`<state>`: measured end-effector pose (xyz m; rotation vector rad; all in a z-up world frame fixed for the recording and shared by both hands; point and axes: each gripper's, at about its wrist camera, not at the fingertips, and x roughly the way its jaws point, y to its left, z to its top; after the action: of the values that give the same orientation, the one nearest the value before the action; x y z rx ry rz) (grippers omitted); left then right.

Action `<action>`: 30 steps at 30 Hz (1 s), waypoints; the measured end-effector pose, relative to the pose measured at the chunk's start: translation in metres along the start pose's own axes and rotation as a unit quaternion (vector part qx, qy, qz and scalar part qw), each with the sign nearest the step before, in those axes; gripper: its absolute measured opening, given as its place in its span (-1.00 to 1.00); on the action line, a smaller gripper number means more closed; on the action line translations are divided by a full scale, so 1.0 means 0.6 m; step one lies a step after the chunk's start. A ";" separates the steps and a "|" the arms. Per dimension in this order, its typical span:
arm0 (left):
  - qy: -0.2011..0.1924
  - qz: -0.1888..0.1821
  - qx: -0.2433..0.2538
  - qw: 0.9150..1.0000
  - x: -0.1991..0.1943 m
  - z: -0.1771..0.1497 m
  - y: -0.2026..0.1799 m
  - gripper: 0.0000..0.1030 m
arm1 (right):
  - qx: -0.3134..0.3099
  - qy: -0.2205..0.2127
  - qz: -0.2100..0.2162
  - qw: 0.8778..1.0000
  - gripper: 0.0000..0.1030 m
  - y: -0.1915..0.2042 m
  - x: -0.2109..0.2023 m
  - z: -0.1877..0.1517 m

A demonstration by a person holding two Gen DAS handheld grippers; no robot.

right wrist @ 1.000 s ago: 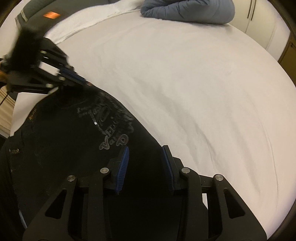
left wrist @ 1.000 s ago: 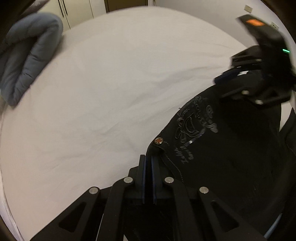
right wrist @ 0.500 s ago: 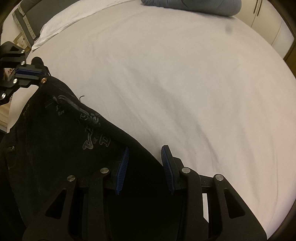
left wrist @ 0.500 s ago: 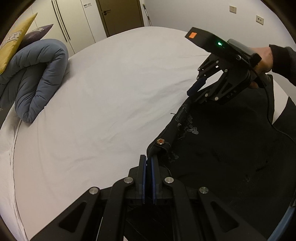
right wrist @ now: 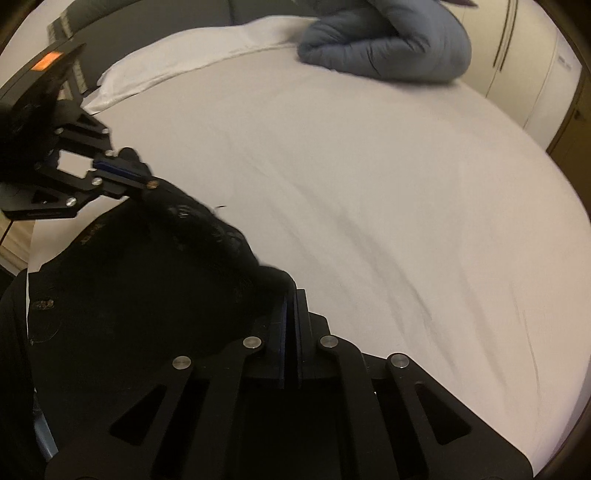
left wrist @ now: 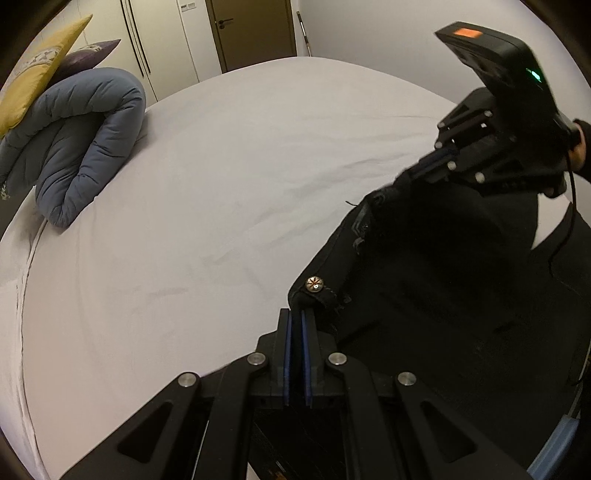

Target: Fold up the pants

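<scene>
Black denim makes up the one pair of pants (left wrist: 443, 295), which is held up by its waistband between two claws above the white sheet of the bed (left wrist: 221, 184). The left claw (left wrist: 295, 325) is pressed together on the waistband corner just below a single copper button (left wrist: 314, 284), with the blue pads almost touching. The right claw (right wrist: 290, 306) is likewise clamped tight on the opposite end of the waistband, a fold of cloth being pinched between its pads. Each claw is also seen from the other's camera: the right claw in the left wrist view at the upper right, the left claw in the right wrist view at the upper left, each with one orange patch on its housing. The cloth is stretched between them and hangs down toward the near edge of the bed. Pale lettering on the fabric is glimpsed but cannot be read. One rolled blue-grey duvet (left wrist: 81, 144) is laid at the head end of the bed, well apart from the pants. Two cushions are propped behind it, one yellow (left wrist: 40, 70) and one purple (left wrist: 92, 55). One brown door (left wrist: 251, 33) is seen beyond the far edge of the bed.
</scene>
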<state>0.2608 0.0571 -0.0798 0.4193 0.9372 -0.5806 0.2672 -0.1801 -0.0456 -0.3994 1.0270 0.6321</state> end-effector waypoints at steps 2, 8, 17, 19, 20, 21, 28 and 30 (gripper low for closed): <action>-0.001 -0.003 0.000 1.000 -0.011 -0.009 -0.010 -0.92 | -0.014 -0.006 0.000 1.000 -0.96 0.037 -0.009 -0.003; 0.005 -0.008 0.019 1.000 -0.052 -0.060 -0.056 -0.92 | -0.086 0.010 0.010 0.996 -0.96 0.190 -0.005 -0.024; 0.024 -0.006 0.097 0.995 -0.099 -0.184 -0.140 -0.92 | -0.179 0.051 -0.031 0.982 -0.96 0.381 -0.024 -0.120; 0.037 -0.015 0.110 0.993 -0.097 -0.208 -0.157 -0.92 | -0.187 0.049 -0.037 0.980 -0.96 0.420 -0.035 -0.129; 0.040 -0.025 0.113 0.992 -0.098 -0.219 -0.162 -0.92 | -0.200 0.052 -0.043 0.977 -0.96 0.447 -0.036 -0.141; 0.043 -0.033 0.119 0.991 -0.099 -0.229 -0.168 -0.92 | -0.220 0.058 -0.052 0.972 -0.96 0.473 -0.039 -0.158; 0.073 -0.052 0.154 0.984 -0.104 -0.291 -0.195 -0.92 | -0.268 0.082 -0.048 0.959 -0.96 0.603 -0.045 -0.245; 0.076 -0.050 0.157 0.983 -0.107 -0.301 -0.197 -0.92 | -0.275 0.082 -0.056 0.956 -0.96 0.631 -0.034 -0.247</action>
<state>0.0440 0.0867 -0.1320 0.7108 1.0201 -0.8012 -0.0857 0.0135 -0.1036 -1.0070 0.9669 0.7898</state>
